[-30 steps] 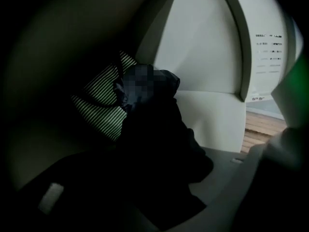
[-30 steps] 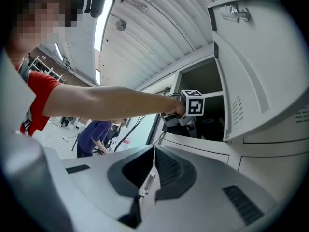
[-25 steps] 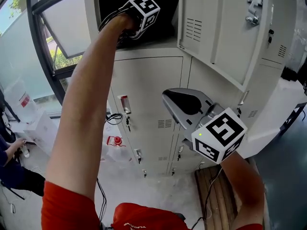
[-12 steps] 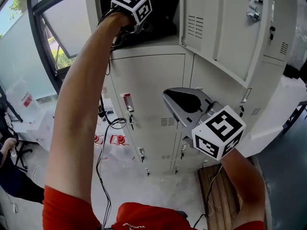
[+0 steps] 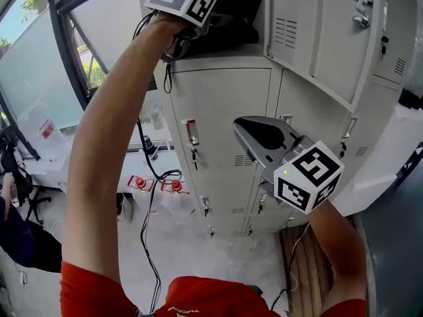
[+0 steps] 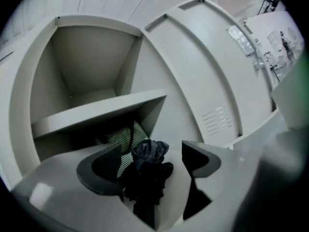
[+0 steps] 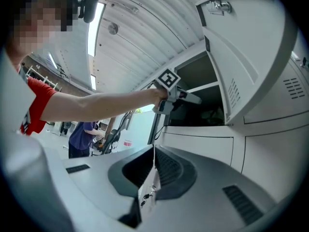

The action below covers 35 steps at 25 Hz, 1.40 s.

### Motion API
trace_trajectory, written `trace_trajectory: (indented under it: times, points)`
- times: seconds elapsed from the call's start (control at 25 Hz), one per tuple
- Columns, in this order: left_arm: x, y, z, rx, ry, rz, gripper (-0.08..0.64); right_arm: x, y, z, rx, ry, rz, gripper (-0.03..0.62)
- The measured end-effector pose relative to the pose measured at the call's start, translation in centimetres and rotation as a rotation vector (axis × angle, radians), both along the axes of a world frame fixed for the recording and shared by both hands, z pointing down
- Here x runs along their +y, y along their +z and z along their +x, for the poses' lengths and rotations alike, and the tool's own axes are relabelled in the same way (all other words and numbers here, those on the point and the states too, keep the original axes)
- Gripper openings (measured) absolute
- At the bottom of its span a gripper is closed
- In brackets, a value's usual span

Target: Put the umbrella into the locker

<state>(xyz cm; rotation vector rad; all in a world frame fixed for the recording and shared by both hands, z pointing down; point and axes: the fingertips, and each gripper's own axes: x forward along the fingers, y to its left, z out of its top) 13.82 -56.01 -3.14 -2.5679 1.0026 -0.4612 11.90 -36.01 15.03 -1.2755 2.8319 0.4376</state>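
Observation:
The dark folded umbrella (image 6: 145, 170) lies on the floor of the open upper locker (image 6: 91, 81), under its inner shelf (image 6: 96, 112). My left gripper (image 6: 149, 166) is at the mouth of that compartment. Its jaws have just been opening and now stand wide, with the umbrella in the gap and beyond them, not pressed. In the head view the left gripper (image 5: 221, 20) sits at the top edge of the dark opening (image 5: 244, 8), beside the swung-out door (image 5: 324, 38). My right gripper (image 5: 264, 137) hovers lower, in front of the closed lockers, shut on nothing.
Closed lower lockers (image 5: 225, 111) carry keys, one with a red tag (image 5: 190, 129). A black cable (image 5: 155, 177) hangs from my left arm. A window (image 5: 39, 58) and a person (image 5: 13, 236) are at the left. A wooden pallet (image 5: 297, 249) lies at the locker's foot.
My left gripper has risen and drawn back from deep inside the locker to its front edge. The right gripper has stayed almost in place.

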Motion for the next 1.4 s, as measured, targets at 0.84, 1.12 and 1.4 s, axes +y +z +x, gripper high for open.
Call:
trace_trajectory:
  times: [0.84, 1.12, 1.4]
  points:
    - [18.6, 14.1, -8.1, 0.354, 0.253, 0.132, 0.204, 4.9, 0.8, -0.1, -0.199, 0.055, 0.060, 0.005]
    - [22.2, 19.2, -10.2, 0.473, 0.215, 0.110, 0.074, 7.2, 2.0, -1.2, -0.219, 0.070, 0.098, 0.005]
    - [24.8, 22.6, -10.8, 0.510, 0.193, 0.098, 0.005, 8.0, 5.1, -1.7, -0.275, 0.069, 0.057, 0.005]
